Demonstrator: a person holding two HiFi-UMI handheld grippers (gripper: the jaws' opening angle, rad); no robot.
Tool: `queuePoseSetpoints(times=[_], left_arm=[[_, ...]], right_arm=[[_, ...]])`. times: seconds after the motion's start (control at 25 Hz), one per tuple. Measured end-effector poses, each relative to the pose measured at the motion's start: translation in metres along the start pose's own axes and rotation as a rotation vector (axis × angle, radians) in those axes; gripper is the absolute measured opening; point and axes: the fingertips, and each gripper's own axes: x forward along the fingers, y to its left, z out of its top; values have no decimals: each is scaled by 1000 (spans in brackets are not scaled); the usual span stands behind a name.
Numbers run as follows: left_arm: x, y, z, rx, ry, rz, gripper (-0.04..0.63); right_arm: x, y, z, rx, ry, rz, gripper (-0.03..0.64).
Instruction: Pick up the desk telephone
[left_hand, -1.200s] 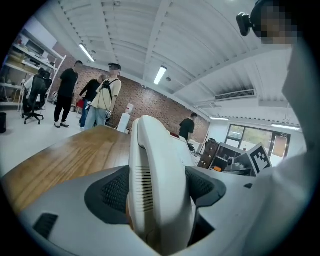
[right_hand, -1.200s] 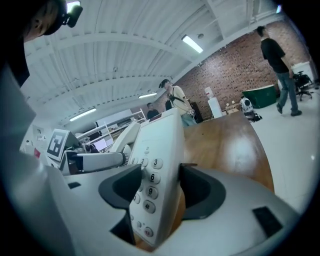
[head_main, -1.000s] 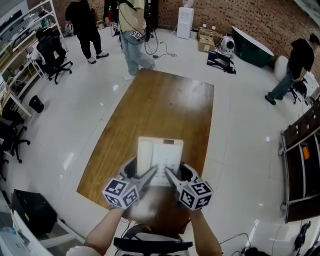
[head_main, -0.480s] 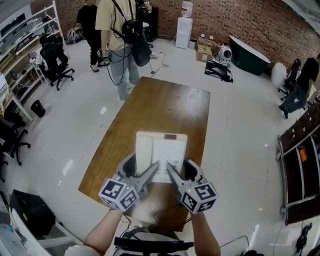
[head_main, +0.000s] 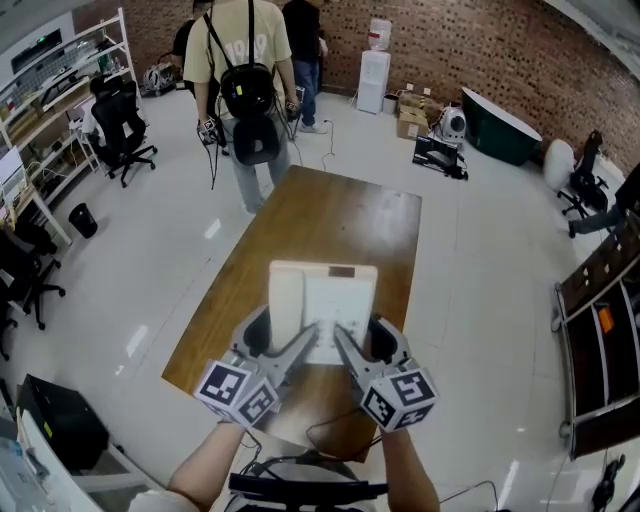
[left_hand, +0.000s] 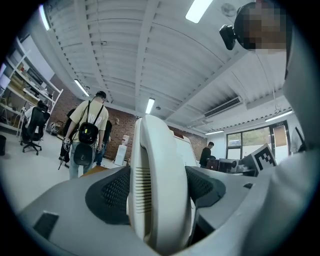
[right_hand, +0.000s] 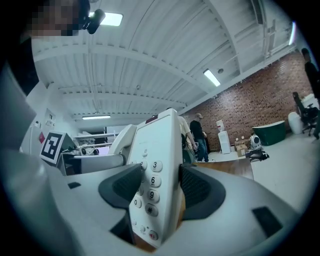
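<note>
The white desk telephone (head_main: 322, 300) is off the wooden table (head_main: 330, 215), held from its near end by both grippers. My left gripper (head_main: 281, 345) is shut on the handset side; in the left gripper view the handset (left_hand: 160, 170) stands edge-on between the dark pads (left_hand: 112, 192). My right gripper (head_main: 365, 345) is shut on the keypad side; the right gripper view shows the number keys (right_hand: 150, 182) between its pads (right_hand: 197, 187). A thin dark cord (head_main: 325, 428) hangs below the phone.
A person with a black backpack (head_main: 245, 95) stands at the table's far end, another person behind. Office chairs (head_main: 120, 125) and shelves line the left. A dark cabinet (head_main: 600, 340) stands at the right, a black box (head_main: 60, 425) at lower left.
Both grippers have risen with the telephone, which now sits higher over the table. The people at the far end have shifted; the one with the backpack has come up to the table's far end.
</note>
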Motion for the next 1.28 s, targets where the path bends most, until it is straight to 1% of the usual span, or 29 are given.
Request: queuePoseSetpoints(times=[0.44,0.68,0.88,1.28], left_arm=[[-13,-9,17,20,-36,6,331],[-20,-21,31,27,-64,-1,331],[-21,-31,47,27,-103,-13,330],[-31,-37,57,31,-129,-12,330]], right_arm=[[-8,15,14,-18,-34,15,250],[-20,23,27,-43,-57,21,250],[-29,27,45,-70,-86,10,250],[-36,37,52,-85,-96,13,250]])
